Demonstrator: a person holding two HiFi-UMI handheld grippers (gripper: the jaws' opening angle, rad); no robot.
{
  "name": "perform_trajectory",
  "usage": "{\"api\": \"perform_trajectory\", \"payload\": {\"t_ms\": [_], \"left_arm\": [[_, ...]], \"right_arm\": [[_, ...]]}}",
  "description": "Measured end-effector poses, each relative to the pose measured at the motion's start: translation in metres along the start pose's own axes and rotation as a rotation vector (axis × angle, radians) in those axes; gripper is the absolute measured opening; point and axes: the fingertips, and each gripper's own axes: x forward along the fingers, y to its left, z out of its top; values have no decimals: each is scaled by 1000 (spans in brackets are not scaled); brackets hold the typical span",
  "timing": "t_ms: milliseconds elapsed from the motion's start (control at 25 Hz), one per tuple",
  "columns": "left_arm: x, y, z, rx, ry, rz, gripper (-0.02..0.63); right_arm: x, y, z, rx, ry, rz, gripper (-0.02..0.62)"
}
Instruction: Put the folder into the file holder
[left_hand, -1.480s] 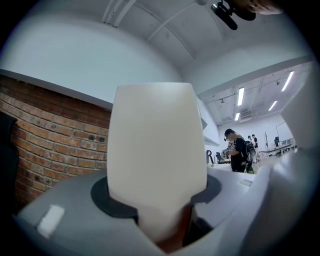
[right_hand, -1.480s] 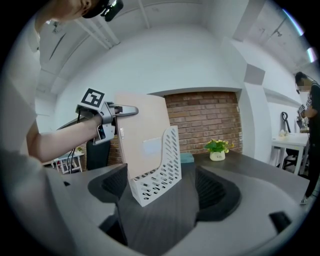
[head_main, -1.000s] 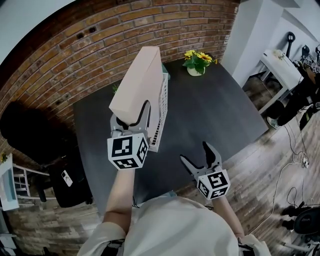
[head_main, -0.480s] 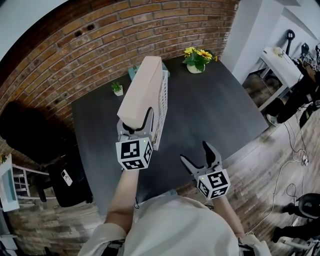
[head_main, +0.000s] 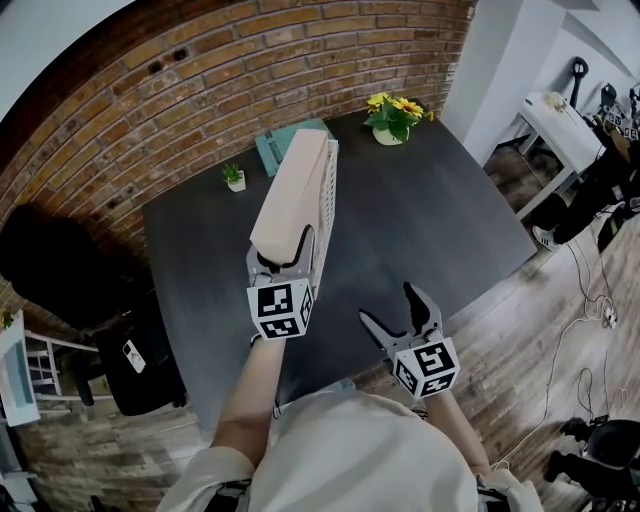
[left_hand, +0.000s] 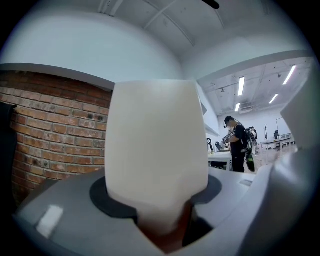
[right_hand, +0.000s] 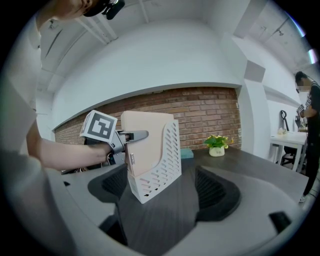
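We see a dark, wood-grained worktop (head_main: 430, 230) stretching away in front of both tongs. A white file holder (head_main: 326, 215) with slotted sides stands upright on it. It is directly ahead of the left tongs (head_main: 285, 250), and ahead and to the left of the right tongs (head_main: 390, 303). Beyond the file holder, well past the left tongs, a flat teal box (head_main: 272, 152) lies near the worktop's far edge. A small green potted plant (head_main: 234, 177) sits to its left. Far ahead of the right tongs, a white pot of yellow flowers (head_main: 392, 118) stands at the far edge. The right tongs hang over the worktop's near edge.
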Motion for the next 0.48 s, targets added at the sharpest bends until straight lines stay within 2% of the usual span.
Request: {"api": "perform_trajectory", "payload": {"t_ms": [320, 480], "left_arm": [[3, 1, -15, 0, 22, 0, 286], [2, -5, -19, -24, 84, -38, 316]], "right_arm": [[-13, 4, 1, -3, 5, 4, 423], [-22, 11, 2, -7, -2, 18, 423]]}}
